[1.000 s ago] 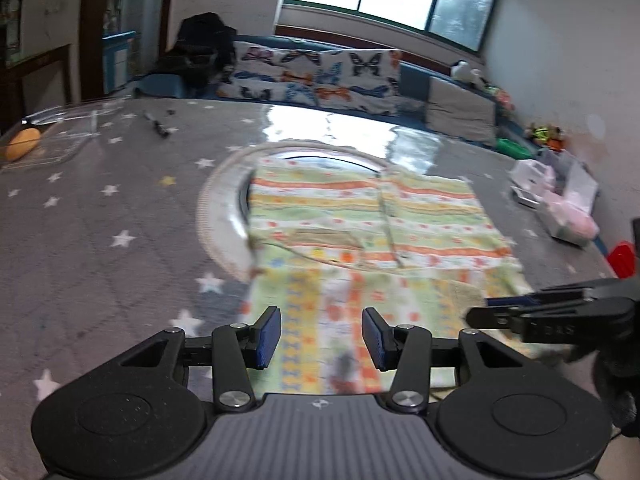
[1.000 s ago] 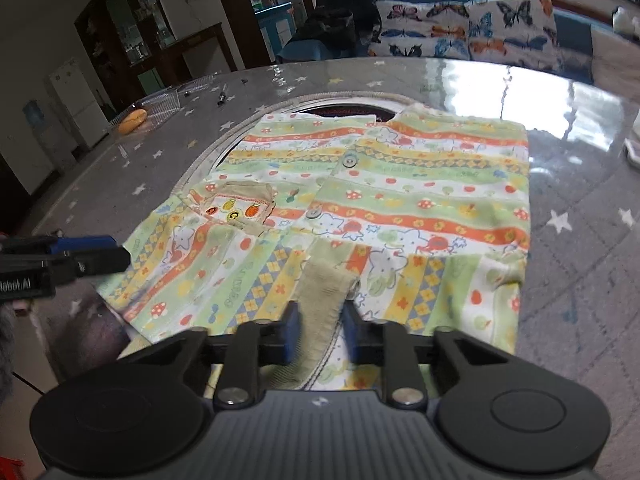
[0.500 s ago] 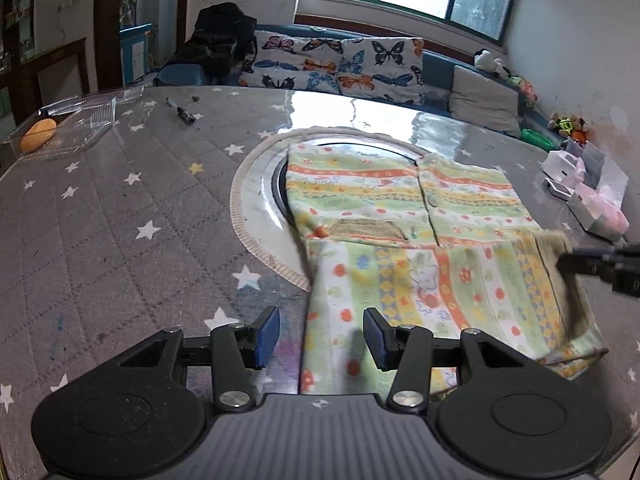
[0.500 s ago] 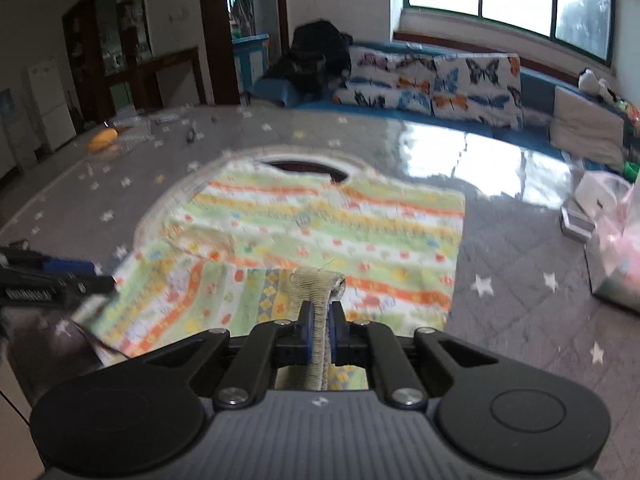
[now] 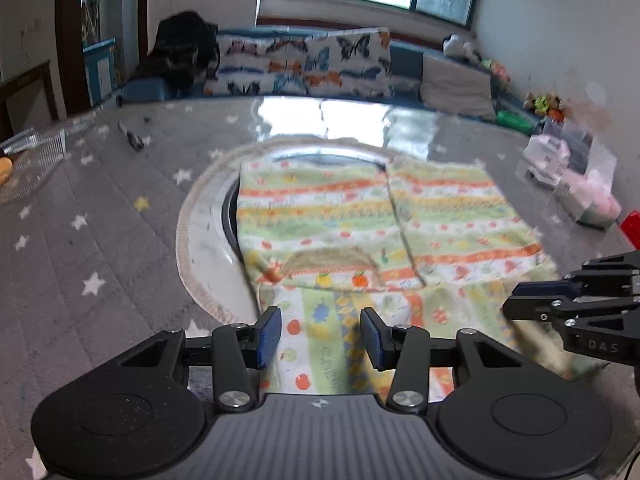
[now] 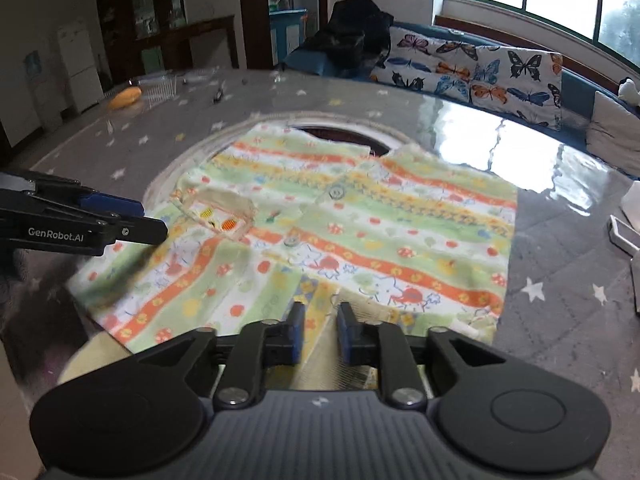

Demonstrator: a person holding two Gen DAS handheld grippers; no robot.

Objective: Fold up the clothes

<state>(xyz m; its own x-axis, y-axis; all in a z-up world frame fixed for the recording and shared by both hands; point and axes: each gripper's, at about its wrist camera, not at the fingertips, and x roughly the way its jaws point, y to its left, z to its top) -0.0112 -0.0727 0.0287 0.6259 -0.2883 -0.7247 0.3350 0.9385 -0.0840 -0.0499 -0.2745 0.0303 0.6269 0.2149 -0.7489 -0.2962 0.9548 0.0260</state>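
A small striped green, orange and white buttoned shirt (image 5: pixel 384 232) lies flat on the grey star-patterned table (image 5: pixel 92 248), its sleeve folded across the near part. It also shows in the right wrist view (image 6: pixel 352 232). My left gripper (image 5: pixel 320 338) is open and empty, just above the shirt's near left edge. My right gripper (image 6: pixel 319 332) is open over the beige sleeve cuff (image 6: pixel 332 360), which lies loose between and below its fingers. The left gripper shows side-on in the right wrist view (image 6: pixel 132 216); the right gripper shows side-on in the left wrist view (image 5: pixel 532 300).
A round glass inset with a frilled rim (image 5: pixel 192 248) lies under the shirt. A clear tray with an orange item (image 6: pixel 128 96) and a dark pen (image 5: pixel 134 140) sit far left. White and pink boxes (image 5: pixel 572 176) stand at the right edge. A sofa with butterfly cushions (image 5: pixel 304 64) is behind.
My right gripper held the sleeve cuff raised half a second ago; it has lowered, opened and let the cuff go. The left gripper shifted right over the shirt's edge and stayed open.
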